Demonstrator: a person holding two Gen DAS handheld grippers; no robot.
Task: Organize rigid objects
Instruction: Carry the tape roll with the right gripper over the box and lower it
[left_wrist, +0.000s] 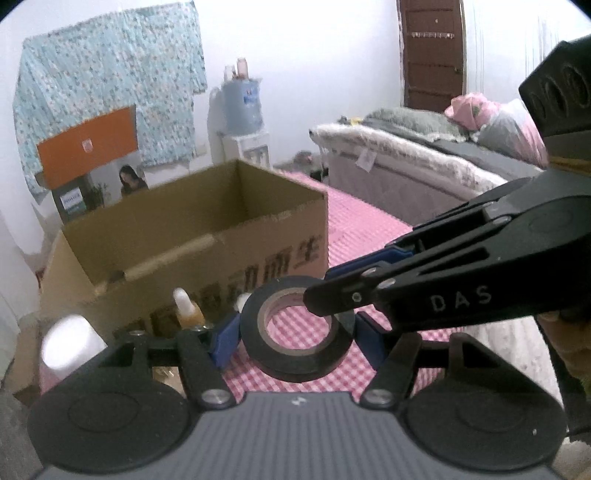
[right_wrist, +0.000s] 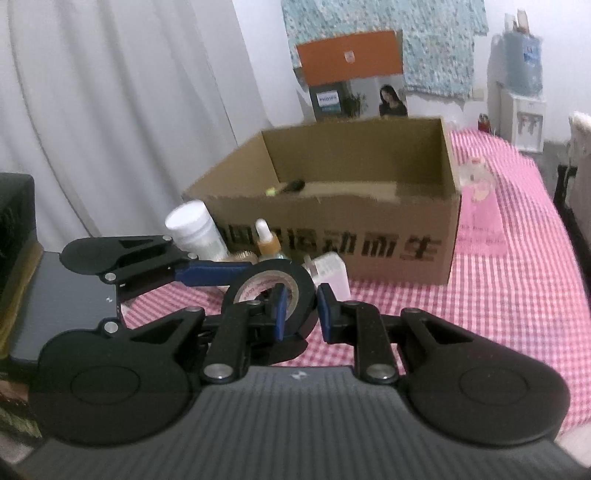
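Clearly, roll: a black ring-shaped roll of electrical tape with a pale card core, lifted clear of the pink-and-white checked tablecloth, in front of the near long wall of the open brown cardboard box.
Left gripper: jaws partway closed, clamped across the roll's outer edge, one blue pad on each side.
Right gripper: jaws nearly together, pinching the roll's wall, one finger through the hole and one outside.
Handling: probably light and stiff; the ring should not crush, though the glossy vinyl may slide on the pads.
Best hold: across the wall through the core, or square across the full width; a skewed hold could let it swing.
Count, tape rolls: one.
Count, boxes: one, with a dark stick-like item and a green tip inside at its left end.
Count, by the box's near wall: one white plastic bottle, one amber dropper bottle with a white cap, one white block, perhaps a charger.
Count, at the box's right end: one pink-and-clear figurine-like item, blurred.
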